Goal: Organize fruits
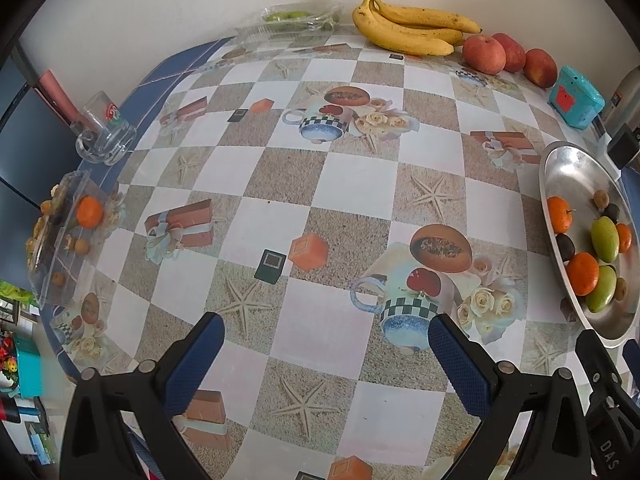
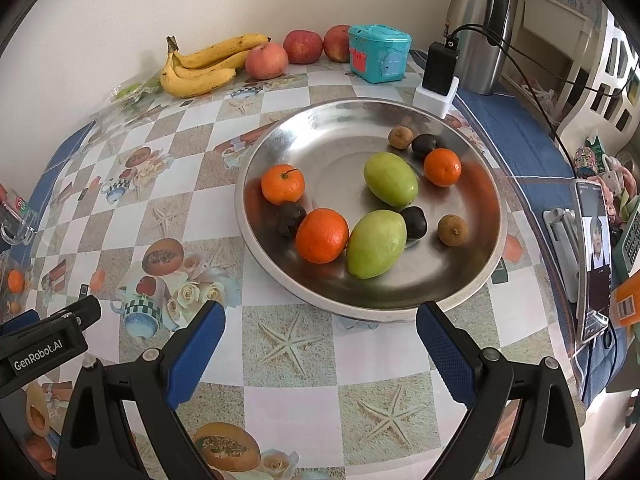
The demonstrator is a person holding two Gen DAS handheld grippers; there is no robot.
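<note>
Checkered, picture-printed surface (image 2: 288,384) lay beneath both empty grippers, left gripper (image 1: 326,346) and right gripper (image 2: 320,332), fingers apart. Beyond, mixed fruits crowded the round steel plate (image 2: 472,272); farther back lay yellow bananas (image 2: 200,66). Round fruits might roll if nudged.

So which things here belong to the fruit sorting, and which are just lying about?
Job:
metal plate with oranges and green fruits
bananas
apples
clear box with an orange

Lying about:
teal tin
flask
glass mug
phone
charger
</note>
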